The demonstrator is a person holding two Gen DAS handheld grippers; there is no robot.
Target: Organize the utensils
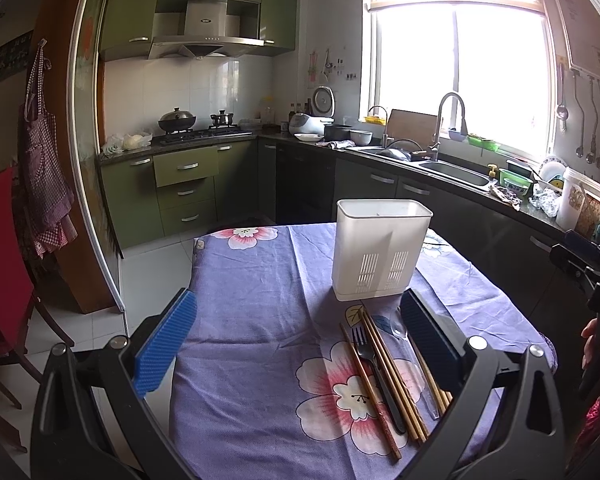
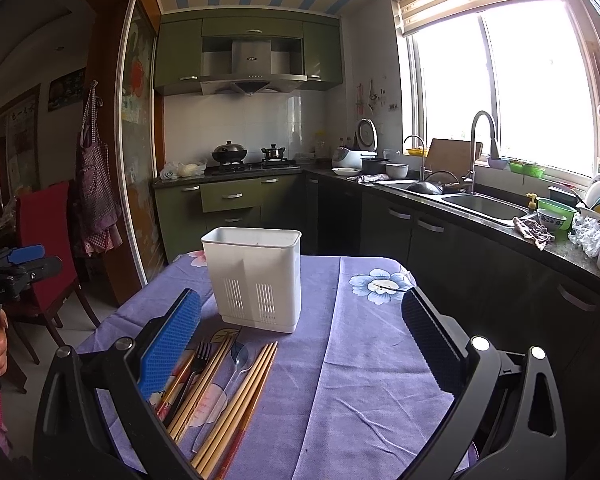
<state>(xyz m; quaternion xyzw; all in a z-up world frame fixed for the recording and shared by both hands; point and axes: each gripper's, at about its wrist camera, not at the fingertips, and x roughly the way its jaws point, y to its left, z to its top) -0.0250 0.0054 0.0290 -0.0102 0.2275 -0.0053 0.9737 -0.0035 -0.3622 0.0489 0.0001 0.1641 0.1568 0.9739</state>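
A white slotted utensil holder (image 1: 381, 250) stands upright on the purple flowered tablecloth (image 1: 252, 320); it also shows in the right wrist view (image 2: 256, 278). In front of it lie several wooden chopsticks (image 1: 392, 376), a black fork (image 1: 370, 364) and a clear plastic spoon (image 1: 400, 332). The right wrist view shows the chopsticks (image 2: 240, 392), the fork (image 2: 194, 368) and the spoon (image 2: 236, 364) too. My left gripper (image 1: 296, 340) is open above the cloth, its right finger over the utensils. My right gripper (image 2: 300, 344) is open, its left finger over the utensils.
The table's far edge (image 1: 260, 227) faces green cabinets and a stove (image 1: 196, 132). A counter with a sink (image 1: 456, 172) runs along the right. A red chair (image 1: 4, 280) stands at the left. The other gripper shows at the right edge (image 1: 592, 280).
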